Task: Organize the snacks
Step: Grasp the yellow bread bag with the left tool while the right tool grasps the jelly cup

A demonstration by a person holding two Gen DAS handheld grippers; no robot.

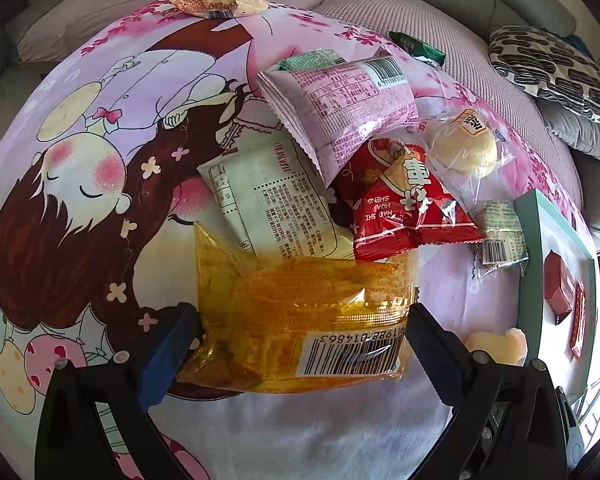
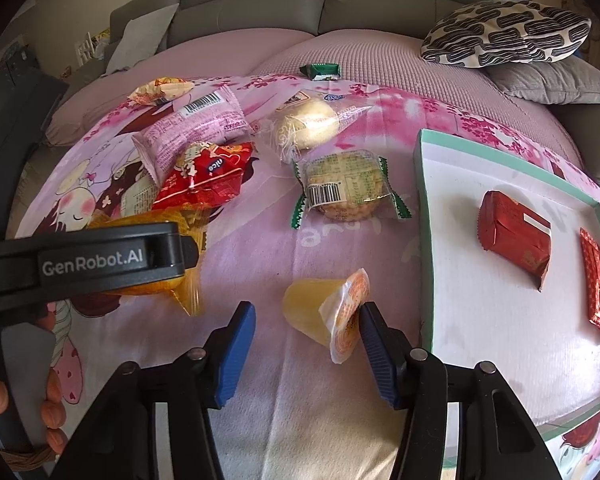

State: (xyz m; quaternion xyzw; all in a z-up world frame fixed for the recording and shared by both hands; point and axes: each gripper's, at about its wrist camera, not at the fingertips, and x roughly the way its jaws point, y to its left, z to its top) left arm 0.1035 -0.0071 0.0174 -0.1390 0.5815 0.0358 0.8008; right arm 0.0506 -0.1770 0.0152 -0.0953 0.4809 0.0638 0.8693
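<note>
Through the left wrist camera we see our left gripper [image 1: 300, 344] with its fingers [image 1: 168, 356] closed against both short ends of a yellow snack packet [image 1: 300, 312], barcode side up, just above a pink cartoon blanket [image 1: 80, 152]. Beyond the packet's far edge lies a heap of snacks: a white packet [image 1: 268, 200], a pink packet [image 1: 340, 108] leaning across it, a red packet [image 1: 404, 208] and a clear-wrapped round cake [image 1: 464, 148]. An orange packet [image 1: 216, 0] sits alone at the blanket's far end, and a green candy [image 1: 420, 48] lies on the sofa cushion beyond the heap. At the right edge stands a shallow box [image 1: 540, 216] with a green rim.

Through the right wrist camera we see our right gripper [image 2: 306, 340] with its fingers [image 2: 232, 352] spread apart. A jelly cup [image 2: 320, 312] lies on its side on the blanket between them, close to the right finger, its foil lid touching that fingertip, and well apart from the left one. The left gripper crosses the left side, clamped on the yellow packet. A round biscuit in a clear wrapper [image 2: 344, 188] lies further ahead. The box, to the right, holds a red wrapped block [image 2: 514, 236] and a red stick packet [image 2: 598, 284].
</note>
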